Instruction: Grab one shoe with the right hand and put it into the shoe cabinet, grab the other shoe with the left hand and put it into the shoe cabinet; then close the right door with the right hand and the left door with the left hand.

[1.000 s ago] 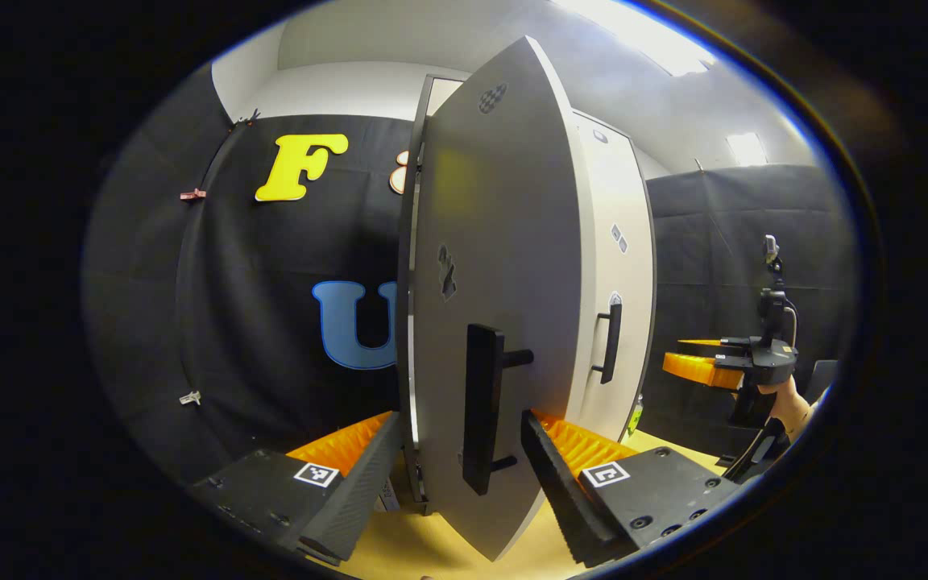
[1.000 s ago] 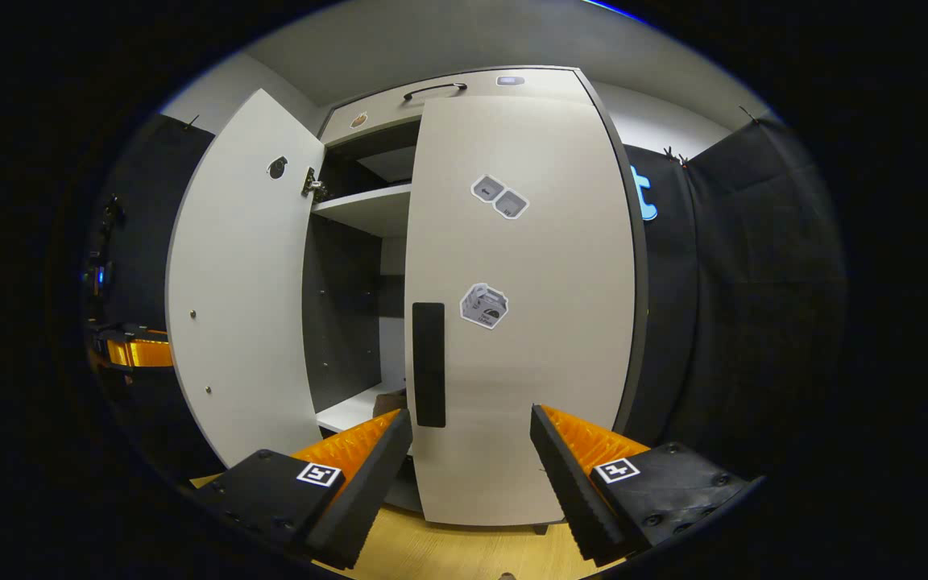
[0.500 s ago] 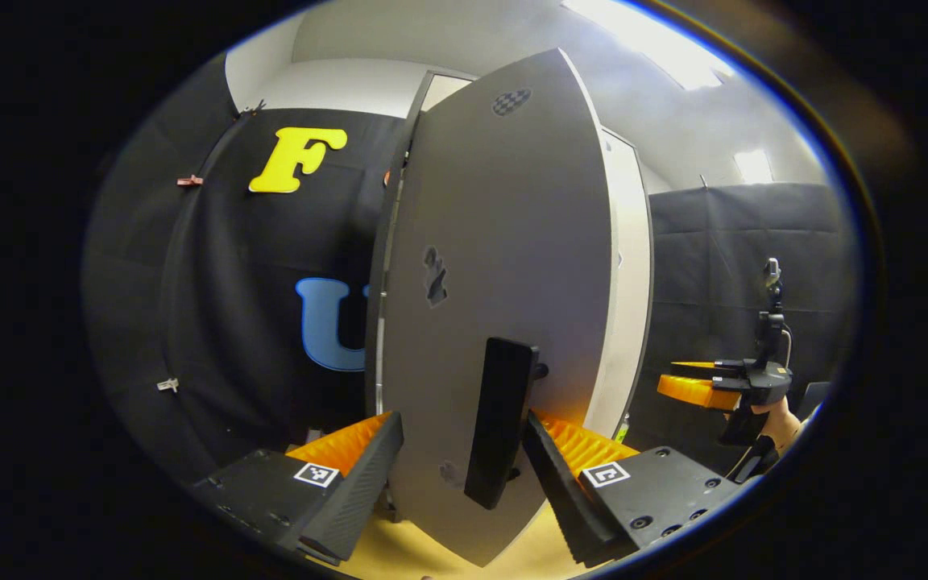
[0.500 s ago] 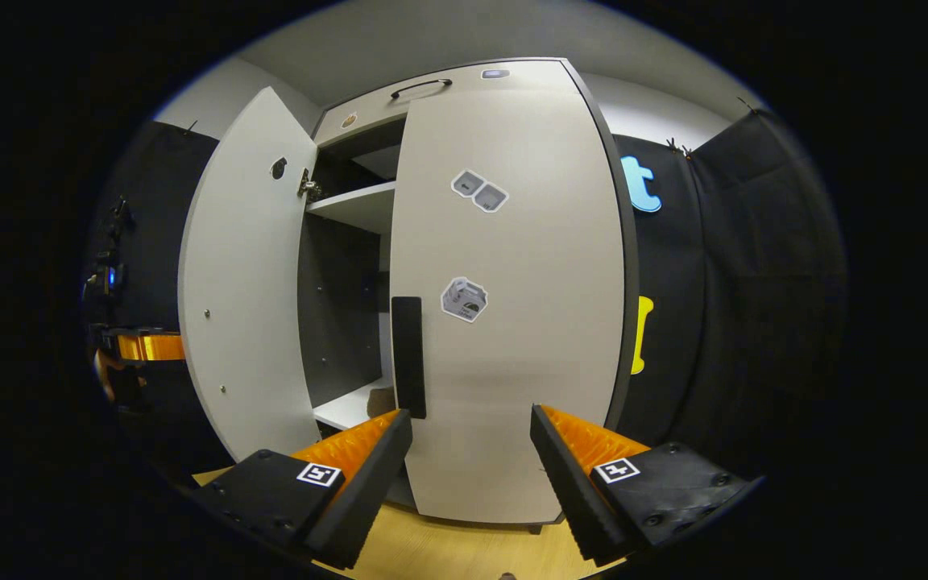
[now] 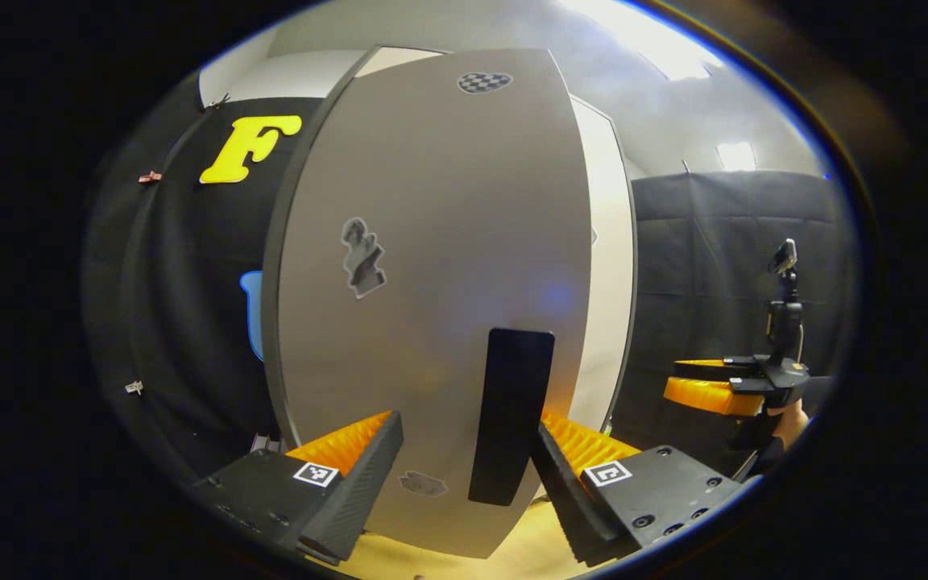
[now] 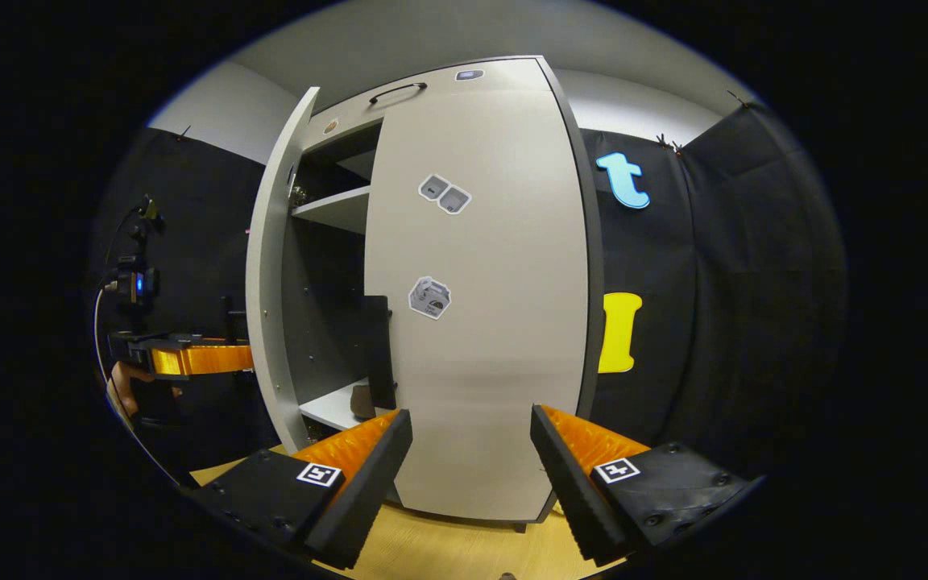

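Shoe cabinet (image 6: 472,282) stands with its right door (image 6: 488,338) shut and its left door (image 5: 432,306) partly ajar. Left claw (image 5: 464,451), fingers spread and released, faces that door's black handle (image 5: 510,415). Right claw (image 6: 470,451) (also released) hangs before the right door; a shoe (image 6: 362,400) rests on the lower shelf (image 6: 335,407).

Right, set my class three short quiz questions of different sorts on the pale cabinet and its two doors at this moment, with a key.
1. True or false: the pale right door with two stickers is closed.
2. Which door stands ajar: A the left door, B the right door?
3. Fill in: the left gripper has its fingers ____, either side of the flat black handle.

Key: 1 true; 2 A; 3 open.
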